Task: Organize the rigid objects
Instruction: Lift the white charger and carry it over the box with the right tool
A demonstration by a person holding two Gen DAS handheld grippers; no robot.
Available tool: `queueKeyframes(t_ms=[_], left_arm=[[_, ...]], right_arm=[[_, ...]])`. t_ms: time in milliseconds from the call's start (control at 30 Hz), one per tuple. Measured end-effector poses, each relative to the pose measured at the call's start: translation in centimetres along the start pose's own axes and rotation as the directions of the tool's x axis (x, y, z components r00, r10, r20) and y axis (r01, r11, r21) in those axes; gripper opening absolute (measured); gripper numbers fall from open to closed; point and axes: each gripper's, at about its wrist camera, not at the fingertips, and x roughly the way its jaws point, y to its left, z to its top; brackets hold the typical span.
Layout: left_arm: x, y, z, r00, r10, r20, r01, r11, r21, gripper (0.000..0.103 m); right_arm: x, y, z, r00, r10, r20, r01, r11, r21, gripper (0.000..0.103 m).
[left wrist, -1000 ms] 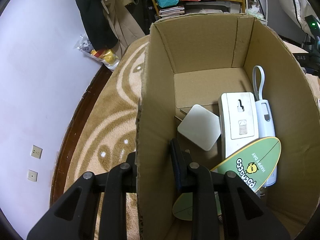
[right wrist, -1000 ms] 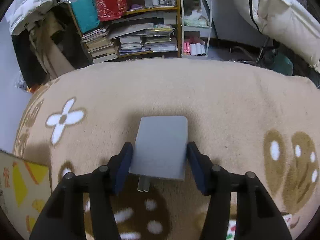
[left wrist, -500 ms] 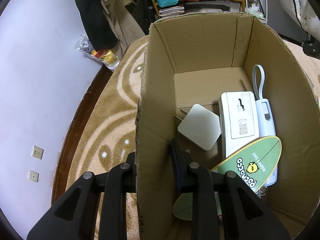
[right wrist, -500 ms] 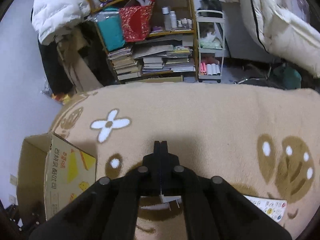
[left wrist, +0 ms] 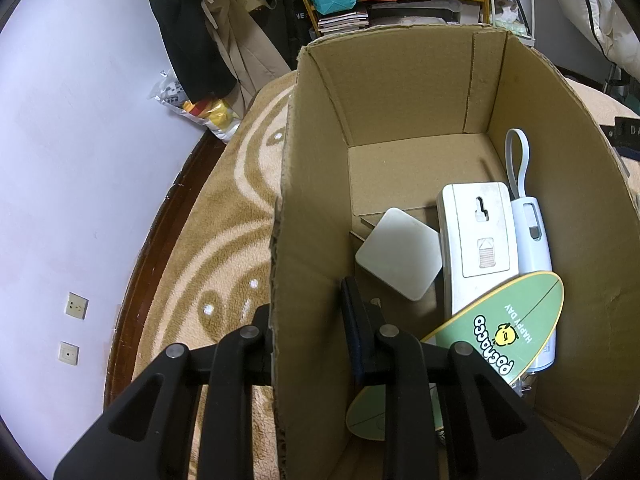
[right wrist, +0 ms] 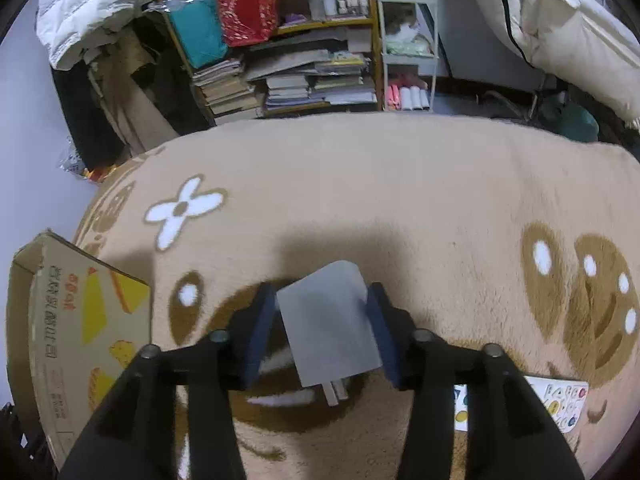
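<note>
both grippers closed: left gripper [left wrist: 308, 322] pinches box wall [left wrist: 304, 280]; right gripper [right wrist: 322, 322] apparently clamps grey block [right wrist: 328, 320].

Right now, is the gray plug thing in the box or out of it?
Out. The gray plug sits between the right gripper's fingers above the rug, beside the cardboard box.

black grippers [right wrist: 326, 320], seemingly blue pads [right wrist: 262, 332], silver screws

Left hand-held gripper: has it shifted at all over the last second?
No. The left hand-held gripper still straddles the near wall of the cardboard box, and the wall sockets sit at the same spot in its view.
</note>
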Motion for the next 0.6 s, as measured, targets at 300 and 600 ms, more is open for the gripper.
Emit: queueKeyframes(t_ms=[300, 600], left_arm=[[0.1, -0.1, 0.0, 1.000, 0.001, 0.001, -0.001, 1.000, 0.002, 0.023], [0.2, -0.2, -0.1, 1.000, -0.001, 0.000, 0.001, 1.000, 0.000, 0.023]], right_arm=[[2.3, 0.7, -1.5, 0.999, -0.010, -0.043, 0.008, 0.999, -0.036, 0.055], [-0.2, 1.4, -2.5, 0.999, 0.001, 0.040, 0.002, 0.998, -0.068, 0.055]])
